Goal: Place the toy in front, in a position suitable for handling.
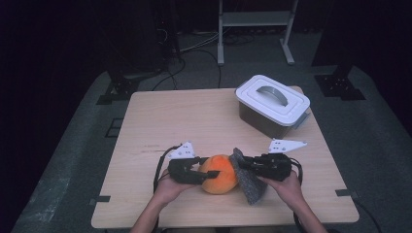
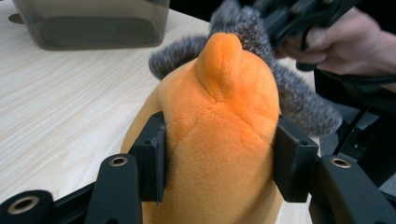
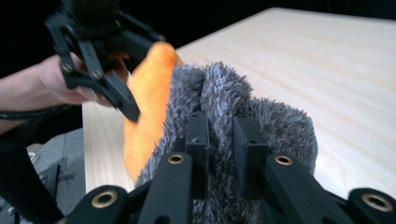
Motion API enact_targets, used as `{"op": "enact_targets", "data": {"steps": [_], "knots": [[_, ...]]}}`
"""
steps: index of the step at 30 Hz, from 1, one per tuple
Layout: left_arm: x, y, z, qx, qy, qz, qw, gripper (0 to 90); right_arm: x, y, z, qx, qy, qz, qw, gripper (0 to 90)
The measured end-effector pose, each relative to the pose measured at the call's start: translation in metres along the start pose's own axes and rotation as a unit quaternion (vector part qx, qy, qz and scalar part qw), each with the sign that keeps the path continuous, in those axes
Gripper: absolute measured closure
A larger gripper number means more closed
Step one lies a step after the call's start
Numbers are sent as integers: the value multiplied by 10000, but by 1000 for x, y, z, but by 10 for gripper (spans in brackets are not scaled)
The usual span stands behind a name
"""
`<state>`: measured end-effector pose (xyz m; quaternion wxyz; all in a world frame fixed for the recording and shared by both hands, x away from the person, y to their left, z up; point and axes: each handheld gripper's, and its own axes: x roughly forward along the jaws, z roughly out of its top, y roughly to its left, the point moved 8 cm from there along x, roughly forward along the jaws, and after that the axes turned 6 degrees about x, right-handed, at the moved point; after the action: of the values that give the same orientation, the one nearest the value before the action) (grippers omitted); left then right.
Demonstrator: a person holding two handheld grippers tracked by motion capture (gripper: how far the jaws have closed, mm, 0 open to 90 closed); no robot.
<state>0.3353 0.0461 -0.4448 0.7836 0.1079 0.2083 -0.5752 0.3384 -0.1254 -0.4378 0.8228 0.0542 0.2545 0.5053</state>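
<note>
A lidded container is sitting at the far right of the pale wood-grain desk, well apart from the hands; its white lid is carrying a curved grey handle, and its walls are smoky and translucent. The left gripper view is showing the same container beyond the toy. Nothing is lying between the container and the grippers, and the desk around the toy is bare wood. Past the far edge, cables are trailing over a grey floor and the legs of a white metal frame are standing there.

The orange plush toy is lying near the front edge of the desk, between the two hands. It is rounded and soft, with short velvety pile, visible seams and a small blunt nub at its top. A shaggy grey plush piece is lying against its right side, long-haired and flat like a flap.

The left gripper is squeezing the orange body from both sides, its fingers pressing into the pile. The right gripper is pinching a fold of the grey fur, its fingers drawn nearly together around the fold.
</note>
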Motion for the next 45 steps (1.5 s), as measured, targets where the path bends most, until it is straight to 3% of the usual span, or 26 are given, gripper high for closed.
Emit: {"op": "enact_targets", "data": {"steps": [3, 5, 7, 9, 11, 14, 19, 21, 28, 30, 32, 34, 37, 40, 45], "knots": [[4, -5, 2, 140, 84, 9, 9999, 458, -5, 12, 13, -114, -389, 185, 9990, 774], [7, -9, 4, 176, 54, -18, 9998, 458, -6, 18, 19, -204, -488, 228, 9983, 773], [6, -10, 7, 136, -6, -11, 9999, 461, -2, 19, 17, -277, -400, 216, 9986, 771], [6, -8, 6, 230, 101, 101, 9996, 461, 2, 15, 10, -192, -312, 199, 9991, 770], [4, -5, 4, 110, 58, 91, 9999, 463, 6, 6, 3, -115, -81, 105, 9998, 769], [2, -3, 3, 75, 72, 82, 9999, 464, 5, 0, 0, -29, 45, -17, 10000, 769], [6, -8, 5, 193, 124, 55, 9997, 463, 0, 17, 16, -266, -309, 154, 9991, 768], [6, -8, 7, 145, 68, 43, 9999, 463, 2, 22, 16, -389, -245, 154, 9988, 768], [2, -4, 4, 101, 141, 130, 9998, 462, 8, 5, 1, -142, 27, 50, 9999, 767], [3, -5, 4, 99, 173, 100, 9998, 461, 6, 4, 1, -180, 88, -21, 9998, 767], [3, -5, 5, 131, 186, 94, 9997, 460, 4, 9, 6, -402, -54, -114, 9991, 767], [4, -6, 6, 108, 135, 74, 9998, 460, 2, 18, 14, -455, -283, 28, 9986, 767], [7, -8, 3, 110, 190, -25, 9998, 452, 6, 19, 10, -509, -183, 70, 9985, 767], [10, -10, 1, 184, 235, -121, 9995, 388, 7, 13, 2, -350, -49, 184, 9992, 767], [12, -11, 0, 165, 113, -357, 9992, 224, 4, 10, -5, -392, 99, 154, 9991, 767]]}}
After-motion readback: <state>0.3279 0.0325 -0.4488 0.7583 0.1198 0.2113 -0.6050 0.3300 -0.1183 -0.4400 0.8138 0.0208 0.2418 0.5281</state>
